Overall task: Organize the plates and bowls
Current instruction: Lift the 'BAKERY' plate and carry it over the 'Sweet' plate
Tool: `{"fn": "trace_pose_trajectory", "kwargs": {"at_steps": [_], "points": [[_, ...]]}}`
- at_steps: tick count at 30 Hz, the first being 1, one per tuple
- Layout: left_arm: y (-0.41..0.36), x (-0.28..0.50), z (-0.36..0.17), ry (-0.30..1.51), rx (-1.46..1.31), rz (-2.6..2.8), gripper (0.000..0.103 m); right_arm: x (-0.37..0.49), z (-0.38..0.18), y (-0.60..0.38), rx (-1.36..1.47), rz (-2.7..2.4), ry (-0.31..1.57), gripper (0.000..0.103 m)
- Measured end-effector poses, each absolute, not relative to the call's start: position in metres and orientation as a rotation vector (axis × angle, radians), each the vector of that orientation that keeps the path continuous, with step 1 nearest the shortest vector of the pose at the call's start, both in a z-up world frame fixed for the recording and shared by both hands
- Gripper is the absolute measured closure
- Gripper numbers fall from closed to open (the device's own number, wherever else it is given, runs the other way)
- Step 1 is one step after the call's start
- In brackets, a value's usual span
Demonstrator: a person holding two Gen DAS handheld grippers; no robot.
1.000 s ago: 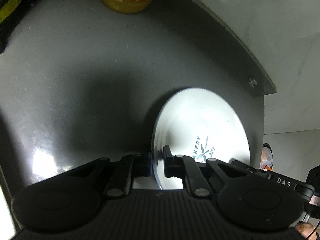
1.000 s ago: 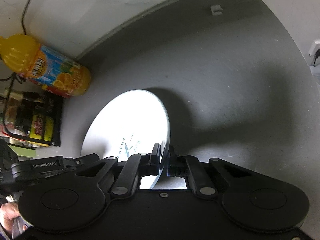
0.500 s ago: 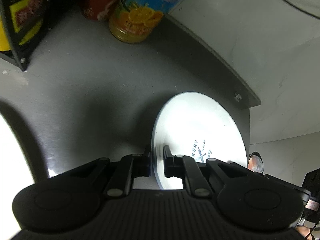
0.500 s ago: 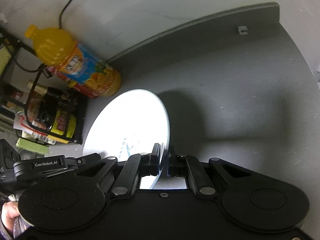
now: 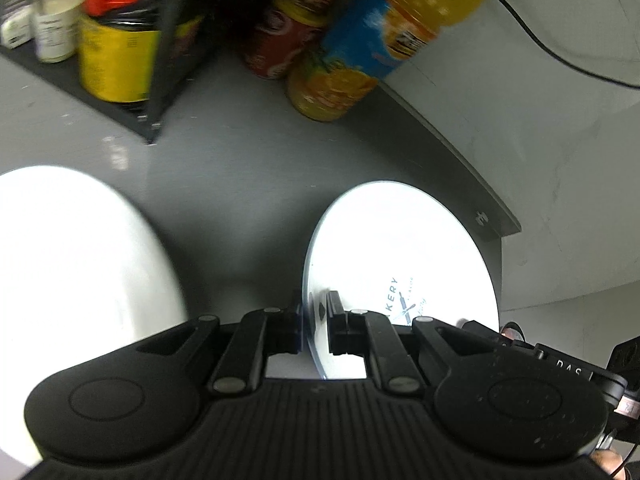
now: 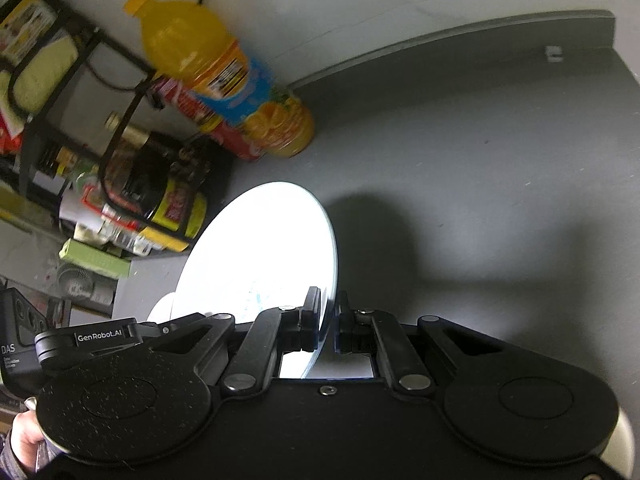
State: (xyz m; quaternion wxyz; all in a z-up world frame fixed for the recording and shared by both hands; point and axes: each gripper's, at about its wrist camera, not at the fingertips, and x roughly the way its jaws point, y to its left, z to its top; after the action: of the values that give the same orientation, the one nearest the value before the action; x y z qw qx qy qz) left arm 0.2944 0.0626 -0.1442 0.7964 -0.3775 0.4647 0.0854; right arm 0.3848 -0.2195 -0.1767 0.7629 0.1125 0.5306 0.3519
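Observation:
A white plate (image 5: 400,256) with blue "BAKERY" print is held above the grey counter by both grippers, one on each side of its rim. My left gripper (image 5: 313,322) is shut on its near edge. My right gripper (image 6: 329,320) is shut on the opposite edge of the same plate (image 6: 260,256). A second white dish (image 5: 76,248), overexposed, lies on the counter at the left of the left wrist view. The left gripper's body (image 6: 84,340) shows at the lower left of the right wrist view.
An orange juice bottle (image 6: 228,76) and a red can (image 5: 288,36) stand by the back wall. A black wire rack (image 6: 100,128) with jars and packets stands to their left. The grey counter (image 6: 480,184) ends at a raised lip on the right.
Both grippers have lifted the plate and pulled back from the wall, so the bottle, the can and the rack have come into view. The second white dish has appeared at the left.

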Motion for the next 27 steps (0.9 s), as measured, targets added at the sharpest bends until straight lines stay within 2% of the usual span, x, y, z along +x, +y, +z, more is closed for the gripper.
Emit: {"fn": "trace_pose_trajectory", "kwargs": {"at_steps": [27], "points": [[0.132,0.158,-0.163,0.959,-0.929,0.390,0.094,0.303,-0.198,-0.137,0.092,0.917,1.244,0.096]]}}
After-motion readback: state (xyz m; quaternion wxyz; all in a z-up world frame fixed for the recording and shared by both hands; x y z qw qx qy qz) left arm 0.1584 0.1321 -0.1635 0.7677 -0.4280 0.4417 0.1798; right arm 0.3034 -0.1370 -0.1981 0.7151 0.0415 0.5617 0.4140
